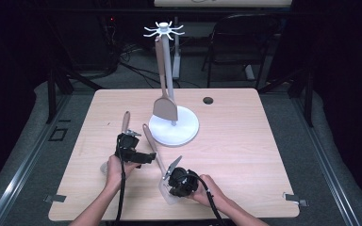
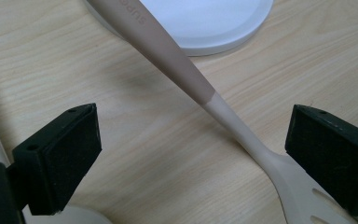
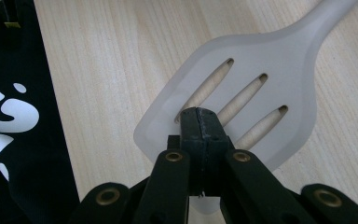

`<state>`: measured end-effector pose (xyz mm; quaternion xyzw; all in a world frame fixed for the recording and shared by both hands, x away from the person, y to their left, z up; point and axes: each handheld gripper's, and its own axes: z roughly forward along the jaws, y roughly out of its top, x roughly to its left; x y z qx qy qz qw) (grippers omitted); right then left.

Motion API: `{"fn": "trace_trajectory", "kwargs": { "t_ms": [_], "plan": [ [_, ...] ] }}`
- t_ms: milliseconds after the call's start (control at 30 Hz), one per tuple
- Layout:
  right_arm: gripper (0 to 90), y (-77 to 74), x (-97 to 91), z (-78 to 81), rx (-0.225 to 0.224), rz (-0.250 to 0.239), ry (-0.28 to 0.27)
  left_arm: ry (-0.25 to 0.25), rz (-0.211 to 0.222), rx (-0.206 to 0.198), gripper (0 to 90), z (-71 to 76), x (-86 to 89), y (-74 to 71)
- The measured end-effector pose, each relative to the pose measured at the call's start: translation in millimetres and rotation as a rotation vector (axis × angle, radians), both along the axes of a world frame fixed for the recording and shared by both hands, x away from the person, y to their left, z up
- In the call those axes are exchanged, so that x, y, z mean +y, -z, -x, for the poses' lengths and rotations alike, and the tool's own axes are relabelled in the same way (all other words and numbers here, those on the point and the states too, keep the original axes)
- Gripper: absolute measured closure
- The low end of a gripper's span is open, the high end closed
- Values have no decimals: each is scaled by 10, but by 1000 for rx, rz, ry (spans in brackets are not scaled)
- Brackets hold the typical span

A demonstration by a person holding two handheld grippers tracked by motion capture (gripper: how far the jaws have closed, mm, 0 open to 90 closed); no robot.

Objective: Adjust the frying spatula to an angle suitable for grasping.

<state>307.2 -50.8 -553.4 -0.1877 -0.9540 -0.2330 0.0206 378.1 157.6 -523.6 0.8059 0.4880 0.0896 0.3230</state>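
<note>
Slotted translucent spatula (image 3: 242,88), woodgrain table (image 3: 107,70)

This looks like a lab or recording studio rather than a home: 1 bare wooden table (image 1: 245,155) stands in a dark, curtained space. Cables (image 1: 136,70) sprawl on the grey floor at 11 o'clock, and a folding chair (image 1: 235,42) waits at 1 o'clock.
</note>
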Motion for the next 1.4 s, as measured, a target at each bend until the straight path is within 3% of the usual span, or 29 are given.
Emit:
{"fn": "trace_trajectory", "kwargs": {
  "t_ms": [133,433,733,833,933,1267,1400],
  "plan": [
    [900,2,0,-5,-2,-1,-10,-8,20,3,87,-44,-29,33],
    [900,9,-14,-26,7,-9,-13,13,14,40,159,-187,-113,172],
    [900,10,-13,-29,7,-9,-15,28,21,97,327,-304,-196,286],
    [900,-2,-14,-34,2,9,-22,23,-19,101,372,-313,-249,300],
    [900,-4,-11,-30,-1,12,-22,21,-29,100,436,-311,-286,299],
    [900,-5,-10,-29,-2,13,-22,1,-29,108,500,-322,-345,345],
    [900,1,-9,-29,-4,7,-17,-7,11,124,522,-319,-314,347]
  ]
}}
